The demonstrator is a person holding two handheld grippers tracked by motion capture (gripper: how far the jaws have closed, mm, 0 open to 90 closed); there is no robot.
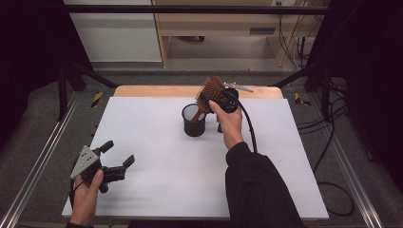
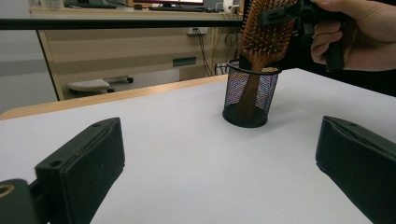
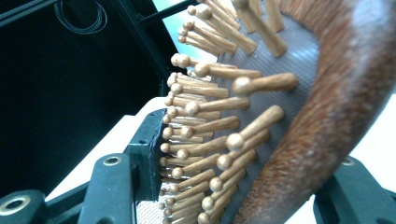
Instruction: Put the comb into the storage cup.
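I see a wooden paddle hairbrush [image 1: 212,90] standing handle-down in a black wire-mesh cup [image 1: 194,120], which sits on the white tabletop [image 1: 157,142] toward the middle of its far edge. The brush head is reddish-brown, broad and rounded, and leans out above the cup's rim. In the left gripper view the handle shows through the mesh, reaching down to the cup's solid base. In the right gripper view the bristles are pale wooden pegs with ball tips, set in a grey, finely textured cushion inside a smooth wooden frame.

My right gripper [image 1: 219,99] is clenched on the brush head: one black jaw presses among the pegs on the bristle side, the other sits behind the wooden back. The hand [image 1: 230,124] behind it comes from a black sleeve.

My left gripper [image 1: 117,156] rests near the near left corner of the tabletop, well apart from the cup, its jaws spread wide with nothing between them. A grey three-cornered plate sits on top of it. The tabletop's surface is matte and plain, with a strip of light wood along its far edge.
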